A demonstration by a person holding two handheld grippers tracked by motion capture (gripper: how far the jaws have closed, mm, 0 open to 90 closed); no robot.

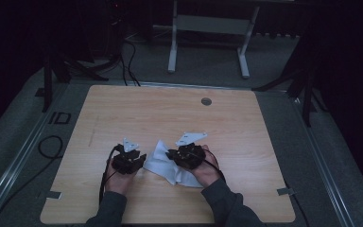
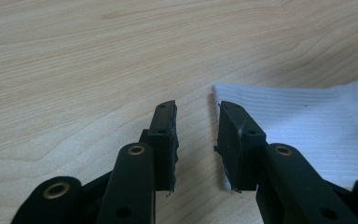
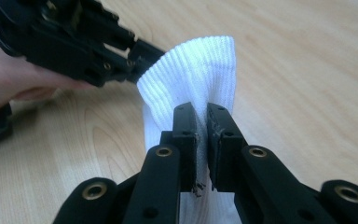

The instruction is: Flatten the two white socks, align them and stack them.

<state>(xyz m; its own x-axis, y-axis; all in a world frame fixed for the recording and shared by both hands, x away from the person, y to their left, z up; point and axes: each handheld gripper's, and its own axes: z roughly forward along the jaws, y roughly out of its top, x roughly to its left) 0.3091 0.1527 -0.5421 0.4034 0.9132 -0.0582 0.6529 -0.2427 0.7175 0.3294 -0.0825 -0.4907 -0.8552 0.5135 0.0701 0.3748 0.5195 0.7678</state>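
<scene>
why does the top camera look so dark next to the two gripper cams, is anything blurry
High view: dim and murky, surroundings near black, white cloth brightest. Left gripper view: evenly lit, wood grain crisp, soft shadow by the cloth. Right gripper view: bright, cloth ribbing sharp, the left gripper behind slightly soft.

A light wood-grain surface [image 1: 170, 113] with rounded corners is seen in the high view, and a round grey cable port [image 1: 206, 101] is set near its far edge. Grey carpet floor [image 1: 274, 56] is laid around it. A metal rail [image 1: 19, 156] runs along the left side, and another rail [image 1: 331, 170] along the right. A white-framed table base [image 1: 208, 33] is stood behind, on the floor. Black cables [image 1: 130, 61] are trailed across the floor at the far left. Black stand legs [image 1: 307, 90] are placed at the right. The room is dimly lit, and the far walls are lost in darkness.
</scene>
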